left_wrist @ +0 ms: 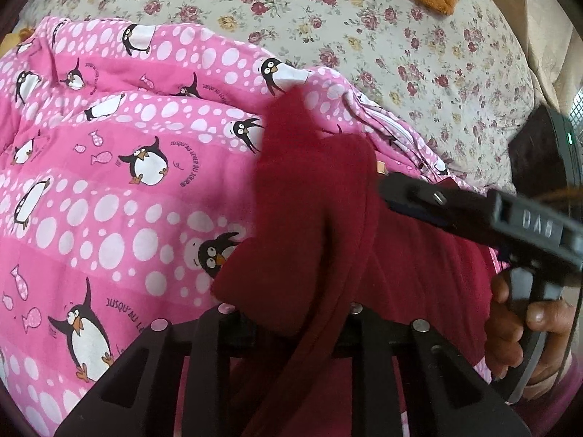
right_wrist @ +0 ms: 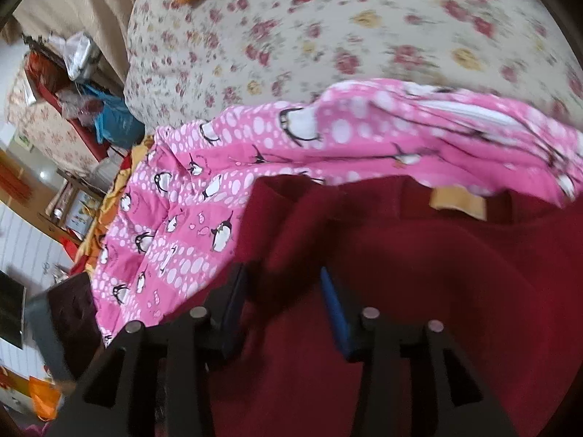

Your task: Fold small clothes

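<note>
- While the left gripper [left_wrist: 291, 313] pinches a bunched fold of the dark red garment [left_wrist: 309, 182], best kept clamped and steady as the anchor for the fold.
- Jaws nearly together in the left wrist view, red cloth squeezed between them and rising toward twelve o'clock in a thick roll.
- Right gripper [right_wrist: 284, 291] parted, blue pads [right_wrist: 337, 313] clear on either side of a raised ridge of red cloth; no pinch visible yet, so counted as open.
- Better lowered until both pads straddle a single edge, then closed; grabbing two layers would likely drag the whole garment.
- Worth aiming near the collar, marked by the tan label [right_wrist: 457, 202] at about one o'clock from the right gripper, well apart from it.
- Garment spread mostly from twelve to three o'clock of the right gripper, lying on the pink penguin quilt [left_wrist: 109, 167].
- Quilt itself on the floral bed sheet [left_wrist: 364, 29], at ten to eleven o'clock of the left gripper.
- Right gripper also seen in the left wrist view [left_wrist: 386, 185] at about two o'clock, tip over the red cloth, a hand [left_wrist: 517, 324] on its handle.
- Risk judged: loose quilt bunching under the garment and spoiling a flat fold.
</note>
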